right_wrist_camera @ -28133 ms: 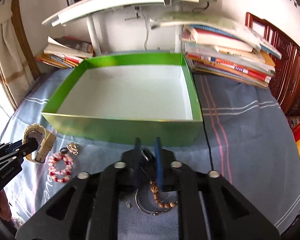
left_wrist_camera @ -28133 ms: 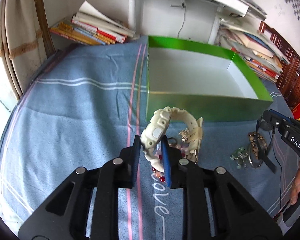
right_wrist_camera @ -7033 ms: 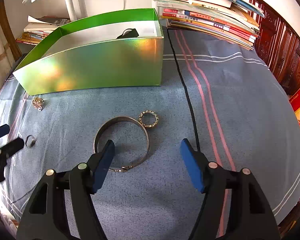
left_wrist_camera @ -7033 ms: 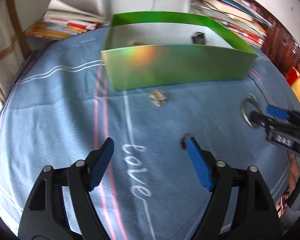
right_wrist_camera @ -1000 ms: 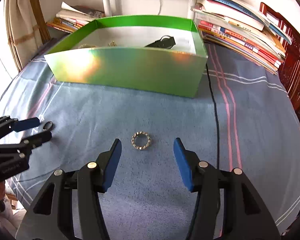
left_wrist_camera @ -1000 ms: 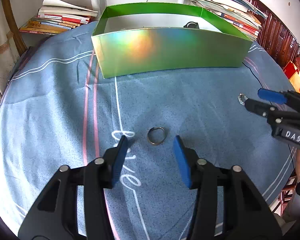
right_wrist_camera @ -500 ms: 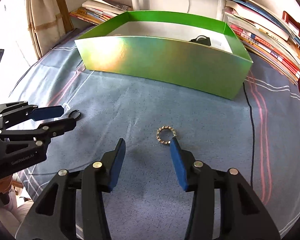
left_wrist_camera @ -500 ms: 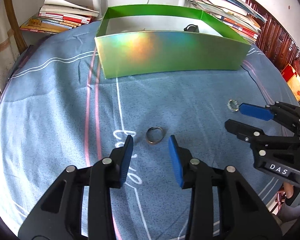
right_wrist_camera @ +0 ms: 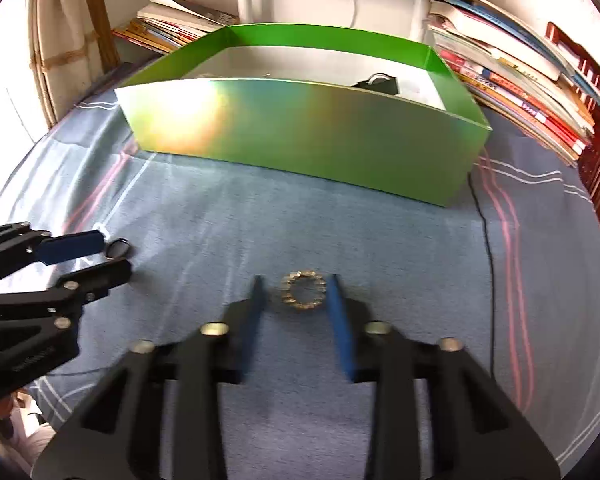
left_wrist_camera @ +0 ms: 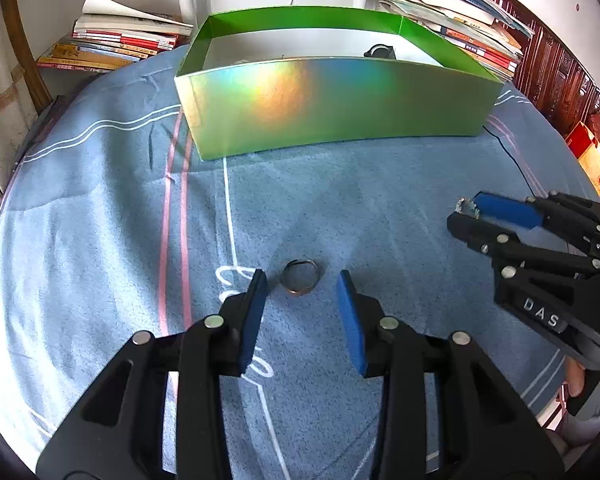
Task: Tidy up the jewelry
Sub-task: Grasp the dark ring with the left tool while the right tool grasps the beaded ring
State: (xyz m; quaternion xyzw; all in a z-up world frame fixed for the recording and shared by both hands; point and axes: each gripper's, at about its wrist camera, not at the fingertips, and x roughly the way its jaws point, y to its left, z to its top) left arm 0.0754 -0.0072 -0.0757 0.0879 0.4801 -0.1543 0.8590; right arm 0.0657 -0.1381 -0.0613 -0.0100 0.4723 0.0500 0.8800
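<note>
- the left gripper (left_wrist_camera: 302,284) hangs over the blue striped cloth (left_wrist_camera: 100,208), its blue-padded jaws closing with the plain thin metal ring (left_wrist_camera: 301,277) lying between them; a gap shows on each side, so the pads do not press it yet.
- the right gripper (right_wrist_camera: 296,292) has its jaws closing around the small gold-coloured studded ring (right_wrist_camera: 303,291), which lies flat on the cloth; the pad at 3 o'clock sits just beside it, and contact cannot be told.
- the shiny green cardboard box (left_wrist_camera: 332,104) stands at 12 o'clock of both rings, well apart, with a dark object (right_wrist_camera: 378,82) inside.
- stacked books (right_wrist_camera: 516,80) lie behind the box.
</note>
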